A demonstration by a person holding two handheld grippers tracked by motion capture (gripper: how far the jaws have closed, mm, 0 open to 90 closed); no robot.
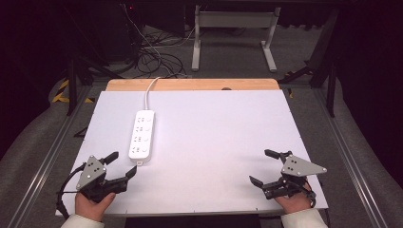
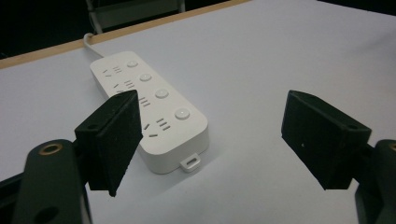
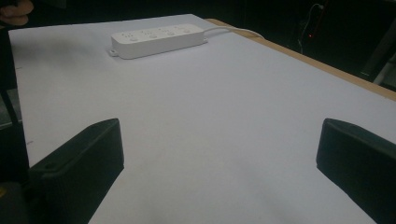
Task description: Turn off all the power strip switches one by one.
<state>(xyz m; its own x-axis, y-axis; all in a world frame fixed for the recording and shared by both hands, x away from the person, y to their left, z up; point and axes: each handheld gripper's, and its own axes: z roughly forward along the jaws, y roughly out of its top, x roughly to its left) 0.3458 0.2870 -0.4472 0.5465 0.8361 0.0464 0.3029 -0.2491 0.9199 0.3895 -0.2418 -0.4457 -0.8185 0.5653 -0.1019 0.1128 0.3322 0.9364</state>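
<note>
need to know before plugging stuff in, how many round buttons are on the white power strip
4. On the power strip they run in one row along its top face, from near the cable end, then, to the nearest end. None looks hidden.

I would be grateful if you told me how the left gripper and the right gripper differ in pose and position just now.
The left gripper sits at the table's near left, beside the near end of the white power strip; the right gripper sits at the near right, far from the strip, over bare white surface. The left gripper's jaws point toward the strip, the right gripper's toward the table's left. Both are hand-held, open and hold nothing.
</note>
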